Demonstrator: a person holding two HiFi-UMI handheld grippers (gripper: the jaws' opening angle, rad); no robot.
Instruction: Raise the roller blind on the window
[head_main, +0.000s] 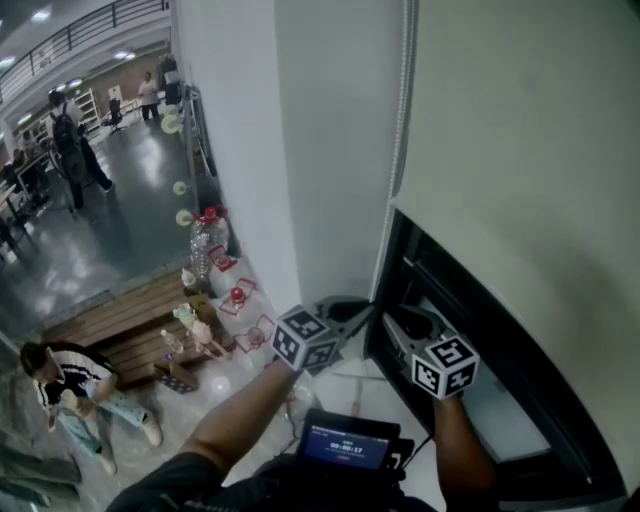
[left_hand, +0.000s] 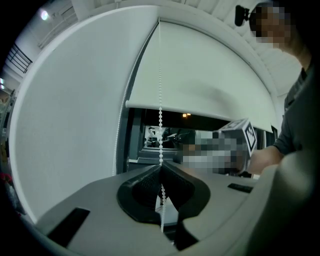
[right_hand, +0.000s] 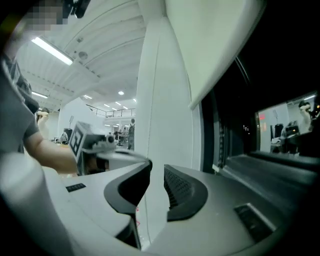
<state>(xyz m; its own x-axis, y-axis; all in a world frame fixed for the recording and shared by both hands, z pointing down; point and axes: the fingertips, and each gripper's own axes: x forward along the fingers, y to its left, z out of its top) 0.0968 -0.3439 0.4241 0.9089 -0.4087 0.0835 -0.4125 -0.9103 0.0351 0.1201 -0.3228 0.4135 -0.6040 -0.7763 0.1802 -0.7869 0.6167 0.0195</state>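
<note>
Head view: both forearms reach forward from 6 o'clock. The left gripper (head_main: 362, 310) and right gripper (head_main: 398, 322) sit side by side under the half-lowered roller blind (head_main: 520, 130).

Left gripper view: its jaws are pinched together on the bead chain (left_hand: 160, 125), which runs up to 12 o'clock.

Right gripper view: its jaws stand apart with nothing between them, and the blind's bottom edge is at 1 o'clock.
</note>
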